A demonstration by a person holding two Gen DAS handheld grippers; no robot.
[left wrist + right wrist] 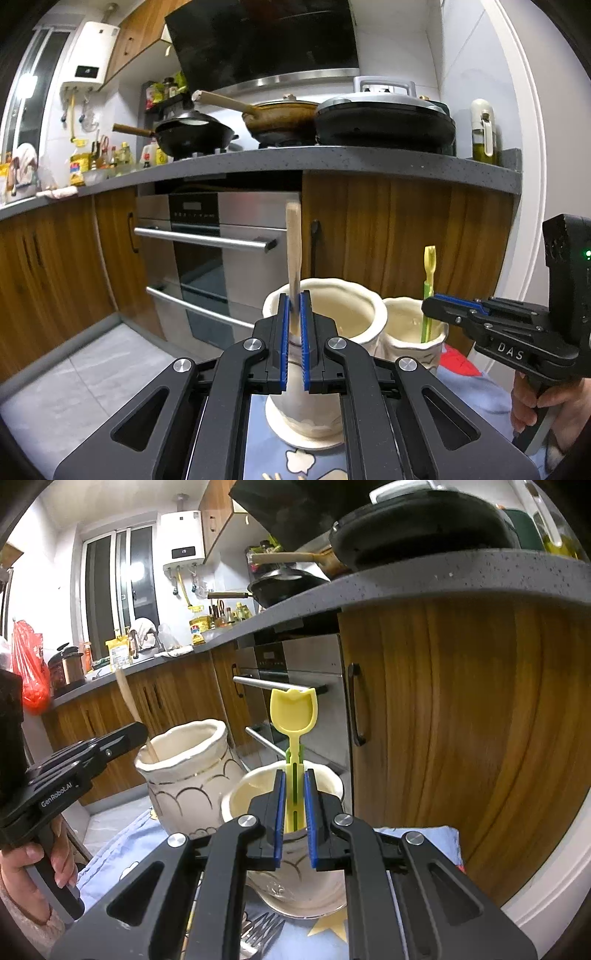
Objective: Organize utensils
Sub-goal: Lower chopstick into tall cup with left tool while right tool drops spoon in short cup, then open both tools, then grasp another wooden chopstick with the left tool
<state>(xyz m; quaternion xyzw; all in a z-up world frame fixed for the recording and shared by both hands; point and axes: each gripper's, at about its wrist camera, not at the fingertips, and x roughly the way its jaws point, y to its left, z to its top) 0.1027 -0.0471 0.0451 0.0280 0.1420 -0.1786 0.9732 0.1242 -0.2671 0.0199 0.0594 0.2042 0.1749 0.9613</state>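
Observation:
My left gripper (294, 301) is shut on a wooden utensil (293, 243) that stands upright with its lower end inside the tall cream ceramic holder (354, 314). My right gripper (294, 780) is shut on a yellow-green plastic spoon (293, 712), held upright with its lower end in the smaller cream cup (243, 794). In the left wrist view the spoon (428, 280) and the cup (406, 325) stand right of the tall holder. In the right wrist view the tall holder (188, 771) is left of the cup, with the wooden utensil (129, 698) leaning in it.
Both holders stand on a blue patterned cloth (122, 849). Metal forks (258, 934) lie on the cloth below the cup. Wooden cabinets (461, 720), an oven (221, 251) and a grey counter edge (295, 158) rise close behind. A red item (458, 363) lies right of the cup.

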